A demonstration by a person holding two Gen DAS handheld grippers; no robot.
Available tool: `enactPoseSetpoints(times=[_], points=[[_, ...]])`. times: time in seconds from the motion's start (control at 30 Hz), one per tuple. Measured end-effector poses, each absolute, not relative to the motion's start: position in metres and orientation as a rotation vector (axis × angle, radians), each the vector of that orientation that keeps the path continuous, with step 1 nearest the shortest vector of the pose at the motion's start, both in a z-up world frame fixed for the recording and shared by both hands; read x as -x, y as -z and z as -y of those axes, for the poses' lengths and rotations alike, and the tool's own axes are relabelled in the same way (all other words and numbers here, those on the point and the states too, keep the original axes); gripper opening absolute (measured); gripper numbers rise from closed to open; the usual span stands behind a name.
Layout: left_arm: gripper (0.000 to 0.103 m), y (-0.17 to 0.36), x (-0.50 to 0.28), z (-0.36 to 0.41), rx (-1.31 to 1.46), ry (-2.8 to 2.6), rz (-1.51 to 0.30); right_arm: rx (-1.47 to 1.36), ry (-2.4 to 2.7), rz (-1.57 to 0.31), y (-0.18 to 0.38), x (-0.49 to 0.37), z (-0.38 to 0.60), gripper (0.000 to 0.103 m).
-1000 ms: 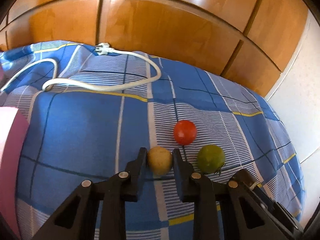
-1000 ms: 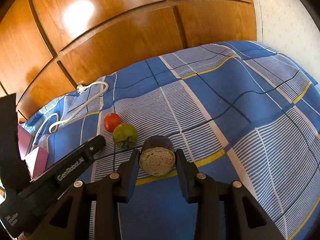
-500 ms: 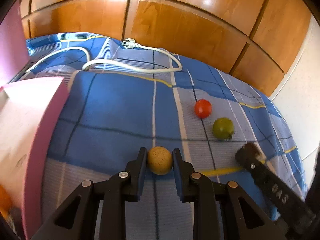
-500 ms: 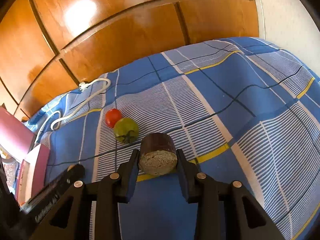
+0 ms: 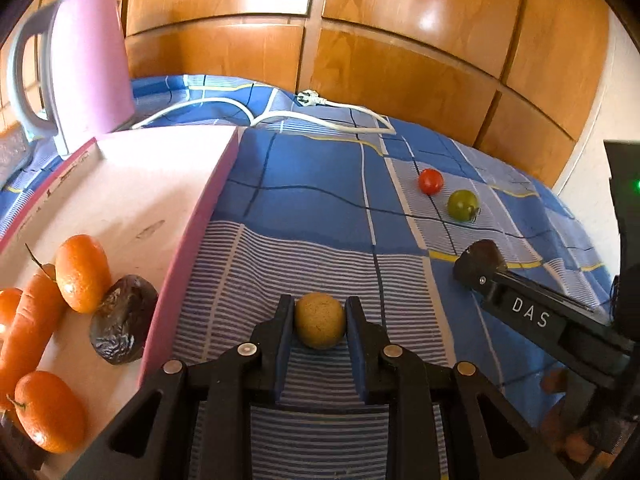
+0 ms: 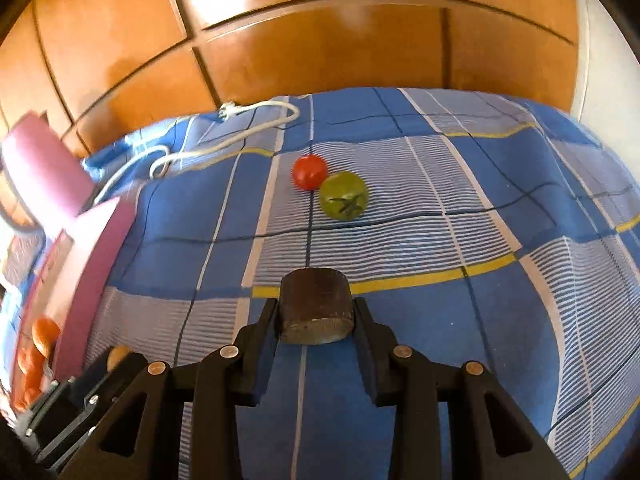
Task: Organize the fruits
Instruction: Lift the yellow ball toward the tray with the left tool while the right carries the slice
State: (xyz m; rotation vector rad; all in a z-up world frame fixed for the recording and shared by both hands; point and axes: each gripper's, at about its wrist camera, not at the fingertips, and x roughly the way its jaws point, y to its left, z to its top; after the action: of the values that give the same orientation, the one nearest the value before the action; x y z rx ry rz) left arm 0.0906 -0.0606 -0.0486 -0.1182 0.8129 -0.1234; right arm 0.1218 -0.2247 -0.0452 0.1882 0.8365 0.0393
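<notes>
My left gripper (image 5: pixel 319 320) is shut on a small tan round fruit (image 5: pixel 319 320), held above the blue checked cloth just right of the pink tray (image 5: pixel 188 236). The tray holds oranges (image 5: pixel 82 272), a carrot (image 5: pixel 28 328) and a dark wrinkled fruit (image 5: pixel 122 324). My right gripper (image 6: pixel 316 312) is shut on a dark brown cut chunk (image 6: pixel 316 304), and shows at the right of the left wrist view (image 5: pixel 476 260). A red tomato (image 6: pixel 309 171) and a green tomato (image 6: pixel 344 196) lie together on the cloth beyond it, also in the left wrist view (image 5: pixel 431 181) (image 5: pixel 463 205).
A pink kettle (image 5: pixel 88 64) stands behind the tray at the far left. A white power cord with plug (image 5: pixel 320 118) lies along the back of the cloth. Wooden panels (image 5: pixel 400 40) rise behind, a white wall (image 6: pixel 608 80) at right.
My left gripper has carried the tan fruit left, bringing the pink tray and its fruit into view. My right gripper has lifted and moved left with the brown chunk.
</notes>
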Motion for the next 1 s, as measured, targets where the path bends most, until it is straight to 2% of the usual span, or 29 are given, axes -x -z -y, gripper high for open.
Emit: enactPoseSetpoints(times=[1.0], points=[[0.025,0.045,-0.078,0.061,0.097,0.126,-0.781,-0.112,0.014,-0.832,0.046,-0.113,0.215,0.036]])
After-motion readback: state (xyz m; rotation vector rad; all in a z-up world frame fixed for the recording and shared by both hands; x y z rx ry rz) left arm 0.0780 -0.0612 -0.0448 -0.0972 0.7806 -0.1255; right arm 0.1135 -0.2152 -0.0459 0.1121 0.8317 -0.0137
